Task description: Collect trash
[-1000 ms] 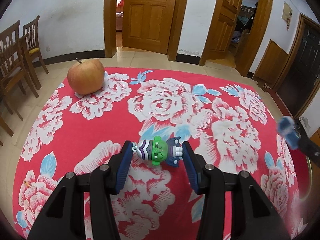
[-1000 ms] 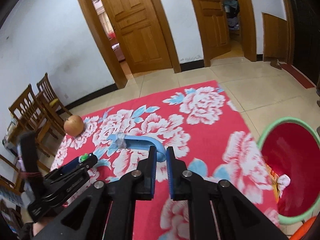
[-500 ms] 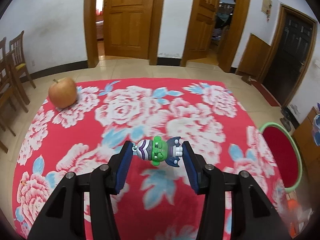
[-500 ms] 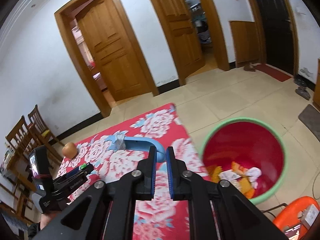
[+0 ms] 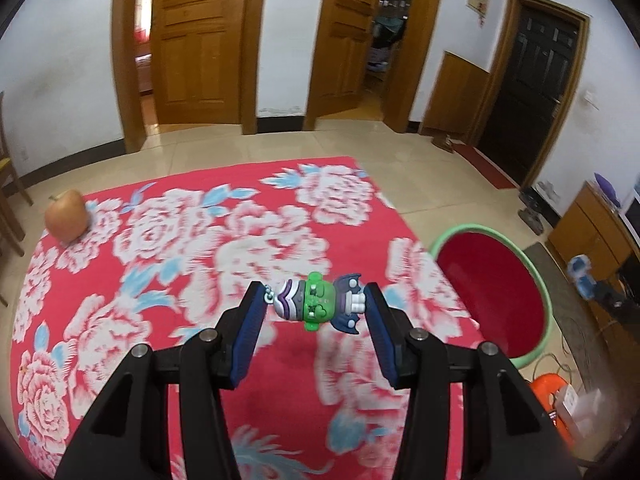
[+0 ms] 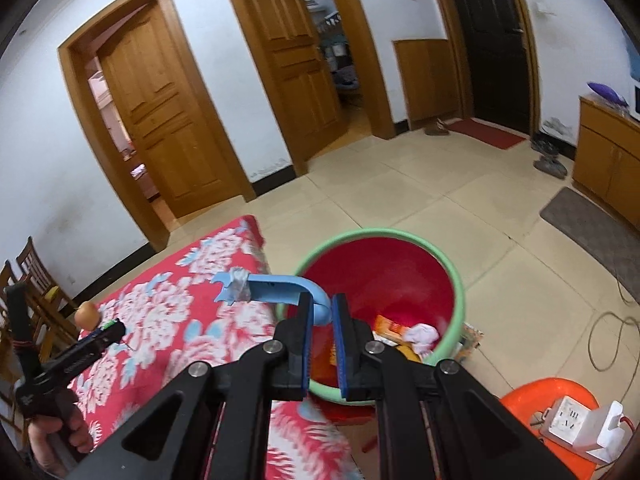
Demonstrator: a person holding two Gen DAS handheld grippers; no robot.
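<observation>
My left gripper (image 5: pixel 314 312) is shut on a small green and purple toy figure (image 5: pixel 318 307), held crosswise between the blue pads above the red flowered cloth (image 5: pixel 200 248). My right gripper (image 6: pixel 322 316) is shut on a light blue curved plastic piece (image 6: pixel 276 294) with grey tape at its far end; it hangs over the near left rim of the red bin with a green rim (image 6: pixel 458 280). That bin (image 5: pixel 536 276) shows at the right of the left wrist view, and paper trash (image 6: pixel 420 334) lies in its bottom. The left gripper (image 6: pixel 110 330) also shows at the left of the right wrist view.
An apple (image 5: pixel 66 216) rests on the far left corner of the cloth. Wooden chairs (image 6: pixel 38 276) stand beyond it. An orange stool (image 6: pixel 560 420) with a white power strip sits on the tiled floor right of the bin. Wooden doors line the far wall.
Both grippers swung right with their loads held. The bin came into the left wrist view and now sits right under the blue piece in the right wrist view.
</observation>
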